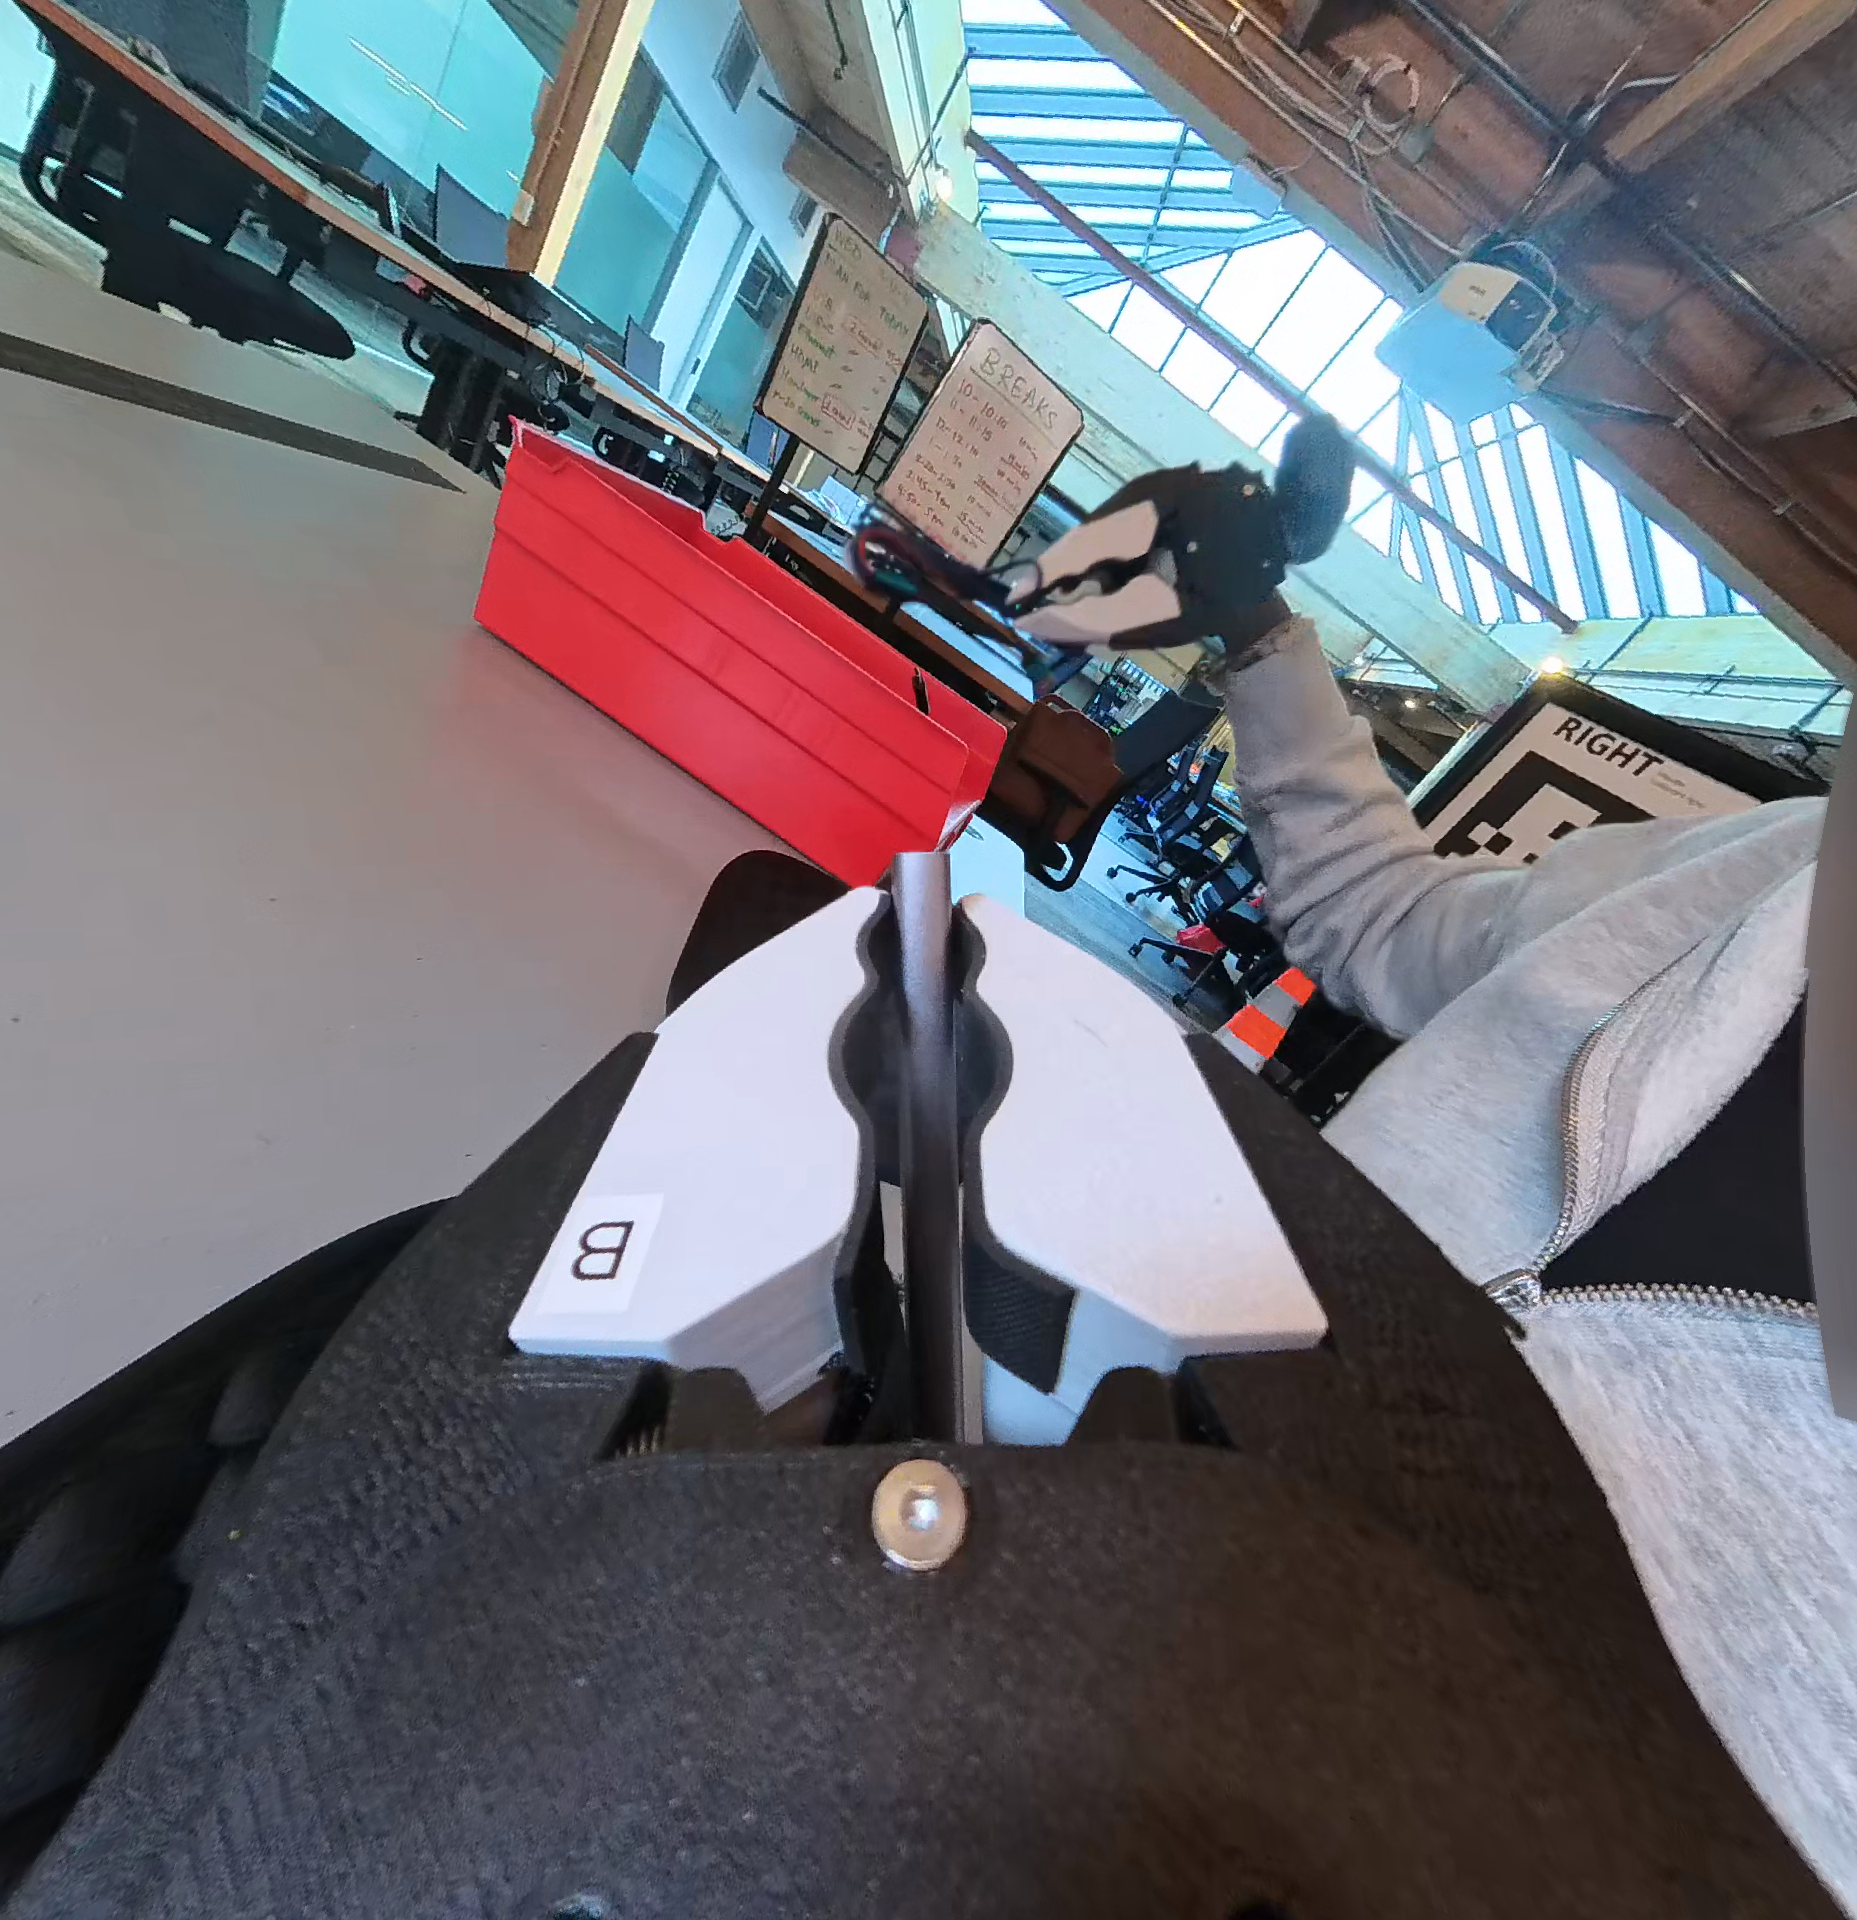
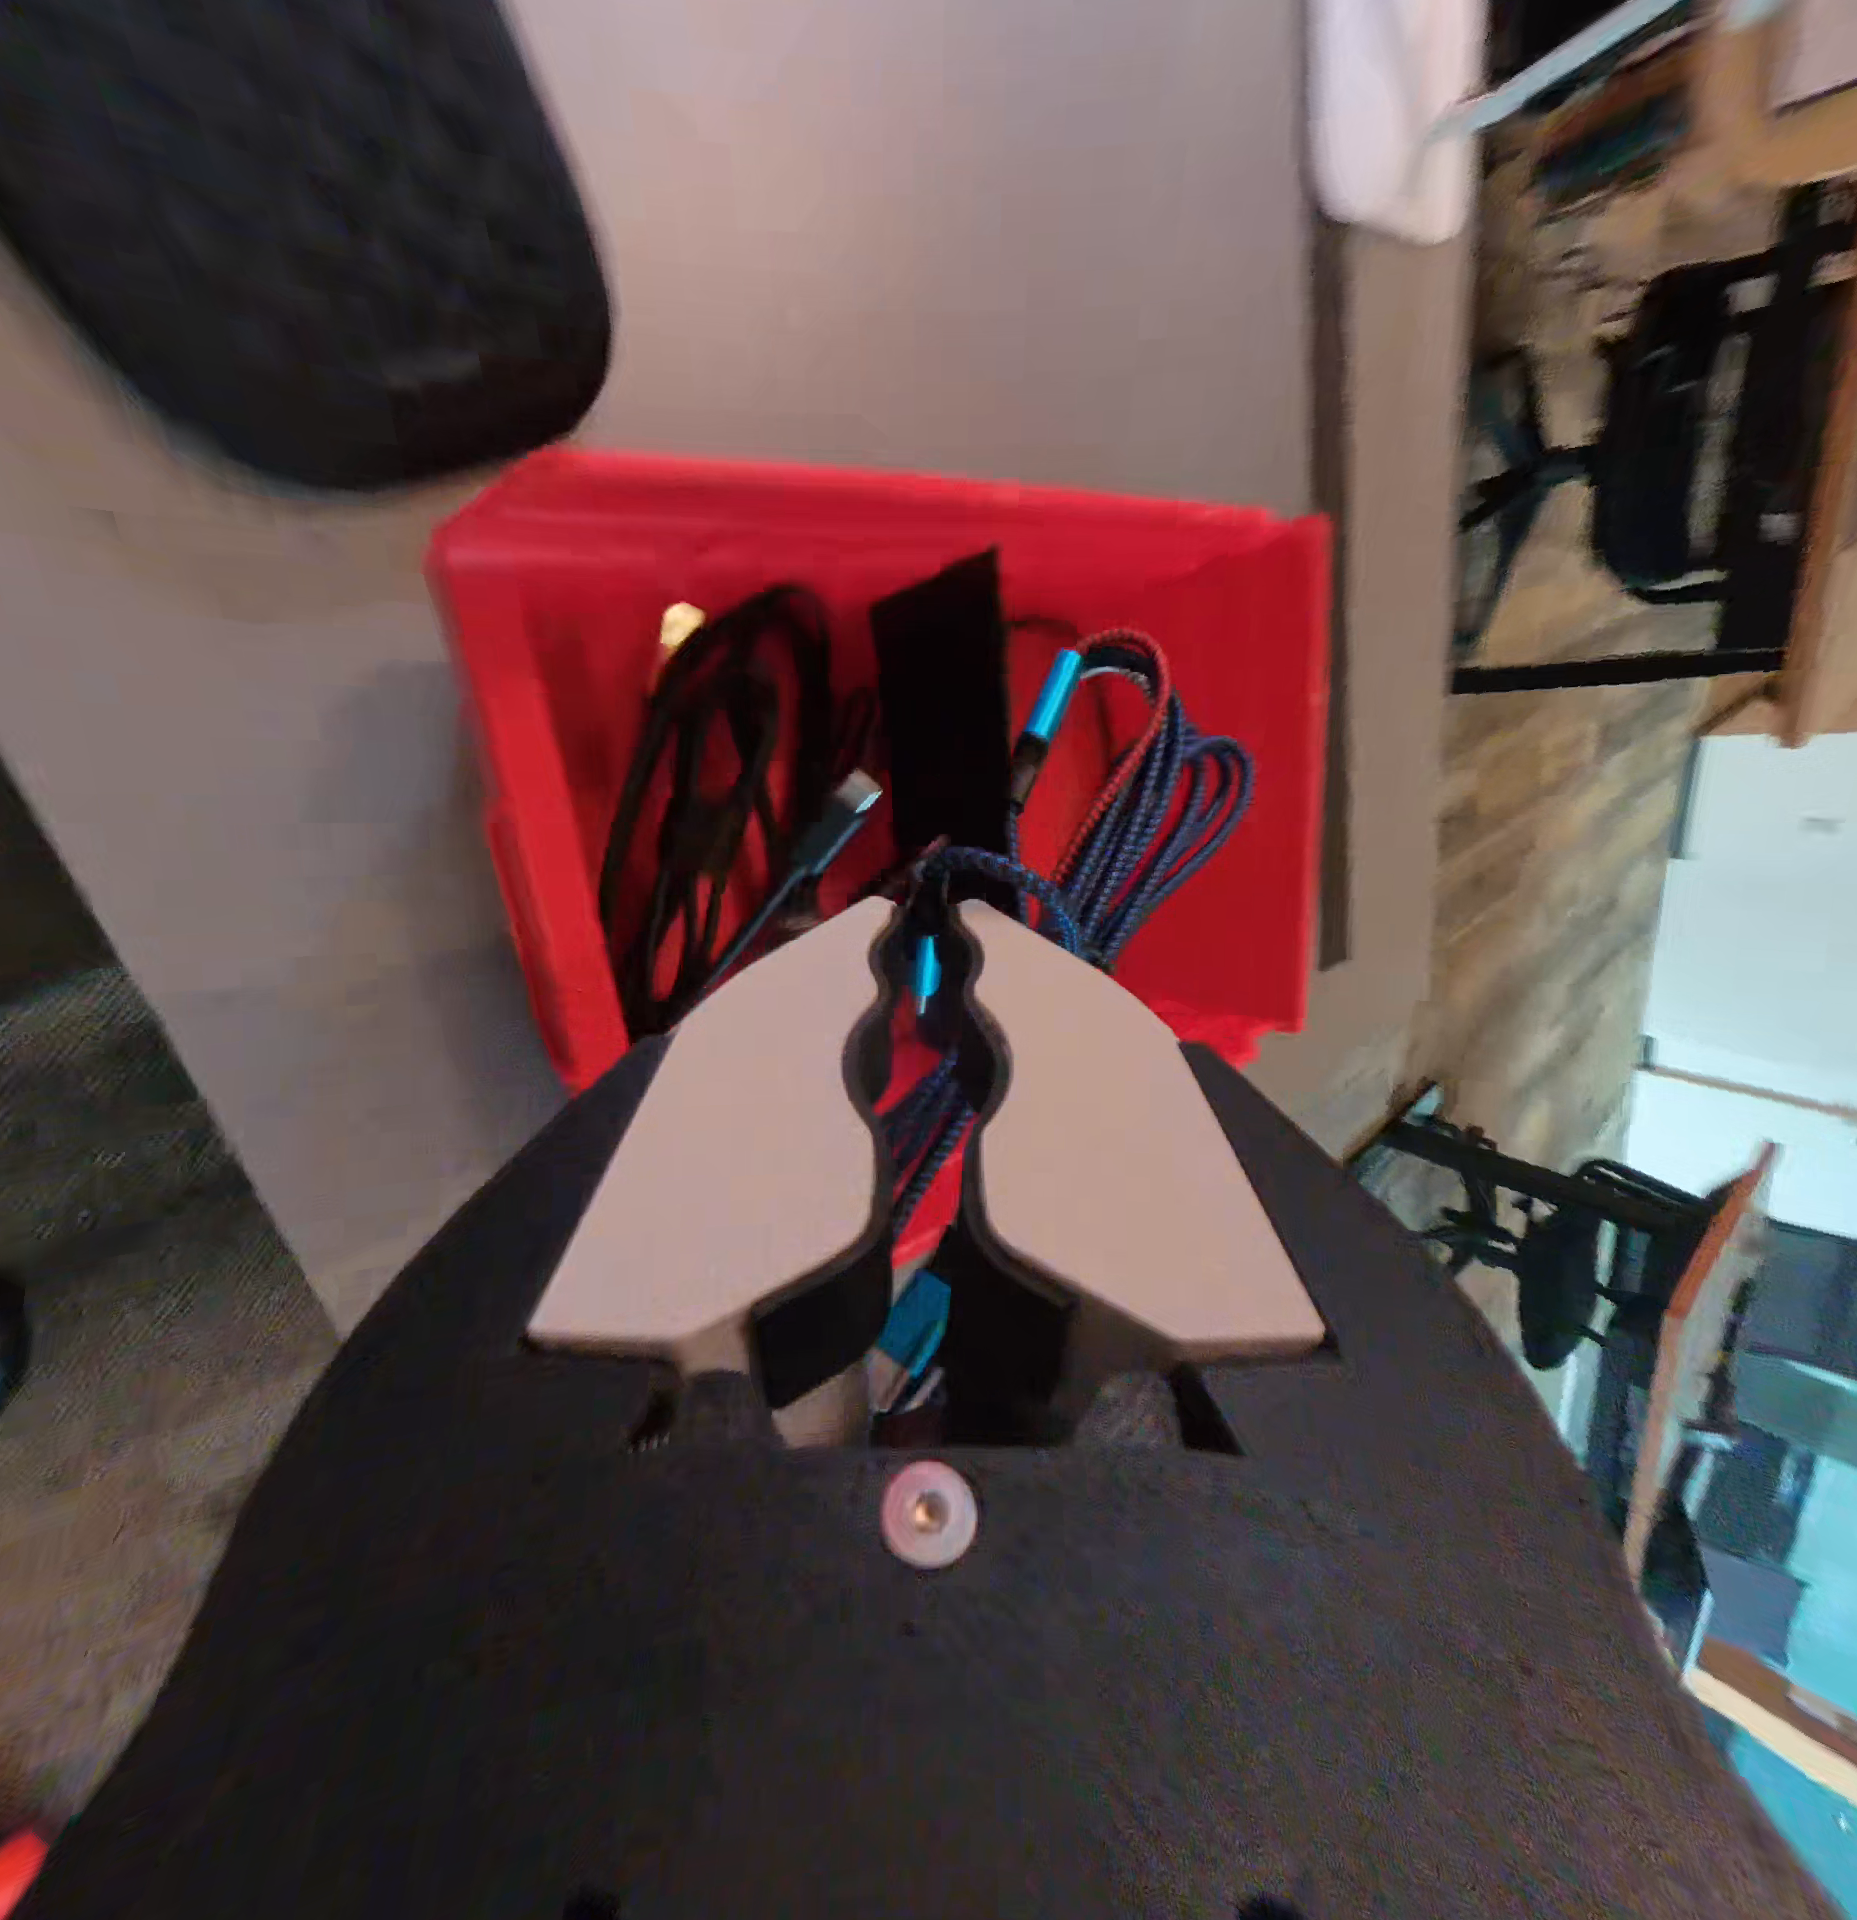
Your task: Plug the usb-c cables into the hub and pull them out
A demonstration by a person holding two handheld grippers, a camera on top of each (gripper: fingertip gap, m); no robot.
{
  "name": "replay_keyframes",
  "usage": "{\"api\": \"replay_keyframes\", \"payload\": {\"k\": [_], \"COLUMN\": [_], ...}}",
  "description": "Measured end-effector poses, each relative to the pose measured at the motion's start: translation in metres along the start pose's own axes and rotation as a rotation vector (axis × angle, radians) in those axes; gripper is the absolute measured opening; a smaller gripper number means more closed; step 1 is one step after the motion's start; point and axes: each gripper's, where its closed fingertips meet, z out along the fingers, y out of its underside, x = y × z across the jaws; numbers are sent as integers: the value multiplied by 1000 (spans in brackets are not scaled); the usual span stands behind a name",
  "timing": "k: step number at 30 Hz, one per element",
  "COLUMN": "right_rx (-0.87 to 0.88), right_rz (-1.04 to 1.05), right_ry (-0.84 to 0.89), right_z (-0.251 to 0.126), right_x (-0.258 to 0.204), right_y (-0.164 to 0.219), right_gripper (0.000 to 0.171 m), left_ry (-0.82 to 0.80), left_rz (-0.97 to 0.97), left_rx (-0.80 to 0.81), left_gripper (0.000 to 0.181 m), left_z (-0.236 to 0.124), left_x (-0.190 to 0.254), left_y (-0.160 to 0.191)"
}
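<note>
Left claw point(image 1: 919, 914) clamps a slim dark-grey metal hub point(image 1: 922, 1039) edge-on above the grey table point(image 1: 228, 831). Right claw point(image 2: 929, 914), over the red plastic bin point(image 2: 1256, 727), pinches a blue-red braided usb-c cable point(image 2: 1132, 810); its loops could snag and yank the bin.

The left wrist camera is sitting low over the desk point(image 1: 228, 883), looking forward along its own tongs point(image 1: 919, 914) and tilted, so the red bin point(image 1: 695, 644) is showing from the side and the right tongs point(image 1: 1049, 608) are appearing farther off, raised above it. The right wrist camera is looking steeply down from close above, straight into that bin point(image 2: 1246, 727). Both views are sharing the bin and the desk point(image 2: 903, 260).
</note>
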Motion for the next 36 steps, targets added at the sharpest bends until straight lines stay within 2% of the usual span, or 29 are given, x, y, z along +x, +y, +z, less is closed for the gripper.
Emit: {"api": "replay_keyframes", "payload": {"k": [5,8,12,14,19,21,23,27,32,34,36], "right_rx": [23,-86,-126,-188,-271,-304,-319,-248,-128,-7,236], "right_rz": [11,20,78,39,-51,-4,82,213,284,344,423], "right_ry": [-302,-386,-366,-336,-328,-323,-349,-320,-146,3,89], "right_z": [41,69,92,97,102,103,97,81,50,35,20], "right_x": [-47,-61,-52,-46,-47,-47,-48,-39,-11,8,12], "right_y": [2,27,47,60,64,64,62,50,24,-5,-60], "right_gripper": [7,7,8,9,8,9,20,46,55,55,51], "left_ry": [4,5,12,15,21,20,19,23,23,23,30], "left_rz": [-9,-9,-15,-18,-20,-15,-13,-14,-12,-13,-16], "left_rx": [10,13,15,18,24,25,27,31,38,46,69], "left_gripper": [10,10,10,10,10,10,10,10,10,10,10], "left_z": [-1,-1,-1,-2,-2,-2,-2,-3,-3,-4,-5], "left_x": [0,0,0,0,0,1,1,1,2,1,0], "left_y": [-1,-2,-2,-2,-3,-3,-3,-4,-5,-6,-11]}}
